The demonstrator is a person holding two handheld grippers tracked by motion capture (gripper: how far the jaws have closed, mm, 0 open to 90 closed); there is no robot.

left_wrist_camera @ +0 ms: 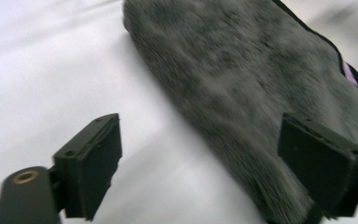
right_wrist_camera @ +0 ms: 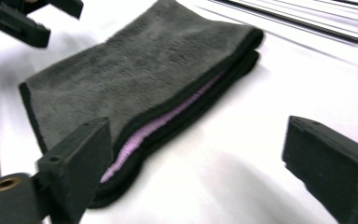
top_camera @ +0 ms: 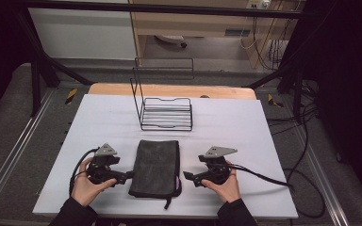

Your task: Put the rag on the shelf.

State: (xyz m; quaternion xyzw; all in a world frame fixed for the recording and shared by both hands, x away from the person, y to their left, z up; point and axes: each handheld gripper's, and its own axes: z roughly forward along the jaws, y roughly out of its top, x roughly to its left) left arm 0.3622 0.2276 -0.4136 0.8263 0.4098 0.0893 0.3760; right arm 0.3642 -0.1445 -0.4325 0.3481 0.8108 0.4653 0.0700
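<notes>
1. Lying flat on the white desk (top_camera: 245, 122), the folded dark grey fleece cloth with a lilac inner edge (top_camera: 155, 167) sits between both grippers, before the black wire rack (top_camera: 166, 114).
2. Left gripper (top_camera: 128, 175) touches its left edge, jaws wide; right gripper (top_camera: 188, 177) is beside it, jaws wide.
3. Likely best: pinch all layers together at the edges.

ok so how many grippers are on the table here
2. The left gripper is at the near left, jaws open at the folded grey towel's left edge. The right gripper is at the near right, jaws open, just off the towel's right edge.
</notes>
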